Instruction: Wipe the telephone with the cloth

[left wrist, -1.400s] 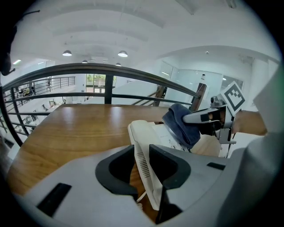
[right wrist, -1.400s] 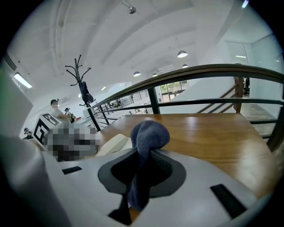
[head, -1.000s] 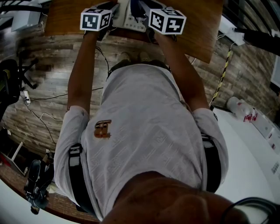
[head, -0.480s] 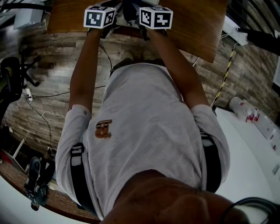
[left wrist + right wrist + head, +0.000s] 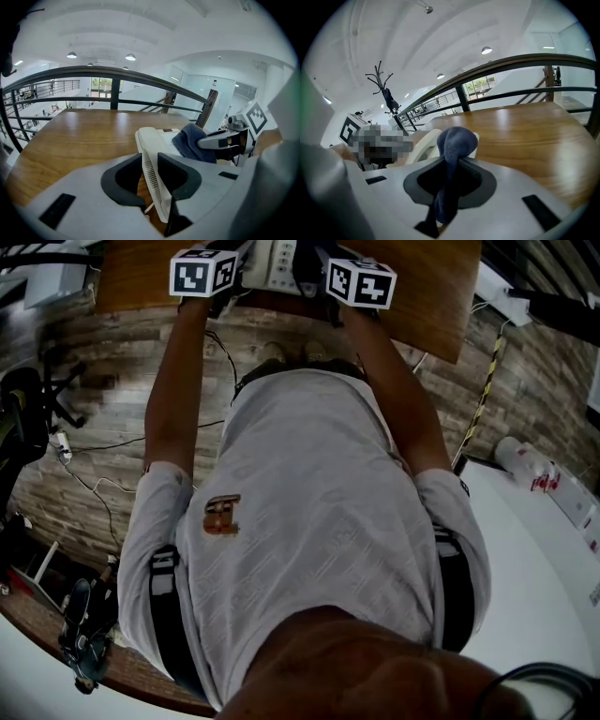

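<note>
A white telephone sits on the wooden table. My left gripper is shut on the telephone's near side edge, which stands between the two dark jaws. A dark blue cloth is bunched between the jaws of my right gripper, and its rounded end rests on the telephone. From the left gripper view the cloth lies on the telephone's top face, under the right gripper. In the head view the telephone shows between the two marker cubes, at the top edge.
A dark metal railing runs along the table's far side. The table's near edge is above the person's body. On the floor lie cables and a black chair; a white counter is at the right.
My right gripper swung left toward the left gripper, then back to the right, with the cloth in it. The left gripper has stayed on the telephone.
</note>
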Available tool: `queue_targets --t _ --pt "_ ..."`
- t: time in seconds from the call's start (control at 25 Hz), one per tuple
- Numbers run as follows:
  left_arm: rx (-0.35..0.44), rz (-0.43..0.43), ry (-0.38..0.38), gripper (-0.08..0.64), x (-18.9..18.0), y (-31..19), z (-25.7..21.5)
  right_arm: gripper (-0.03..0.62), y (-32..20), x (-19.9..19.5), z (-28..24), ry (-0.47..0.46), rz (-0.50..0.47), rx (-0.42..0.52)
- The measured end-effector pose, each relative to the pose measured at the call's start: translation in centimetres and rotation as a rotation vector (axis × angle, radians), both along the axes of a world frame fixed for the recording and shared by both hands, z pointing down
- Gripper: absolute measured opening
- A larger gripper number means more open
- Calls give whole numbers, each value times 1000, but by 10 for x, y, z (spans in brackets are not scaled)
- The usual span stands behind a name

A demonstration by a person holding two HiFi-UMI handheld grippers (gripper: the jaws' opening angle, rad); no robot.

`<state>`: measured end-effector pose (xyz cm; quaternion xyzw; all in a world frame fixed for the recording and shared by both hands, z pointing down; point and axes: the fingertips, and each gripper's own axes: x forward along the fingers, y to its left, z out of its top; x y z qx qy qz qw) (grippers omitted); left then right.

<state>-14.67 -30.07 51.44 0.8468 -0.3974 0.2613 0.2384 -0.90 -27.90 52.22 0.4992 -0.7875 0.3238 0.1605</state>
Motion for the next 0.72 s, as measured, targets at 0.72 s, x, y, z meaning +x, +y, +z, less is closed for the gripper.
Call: queue_targets --t 0.72 --pt "-5 12 12 104 1 2 -3 72 47 -65 -44 -270 -61 -35"
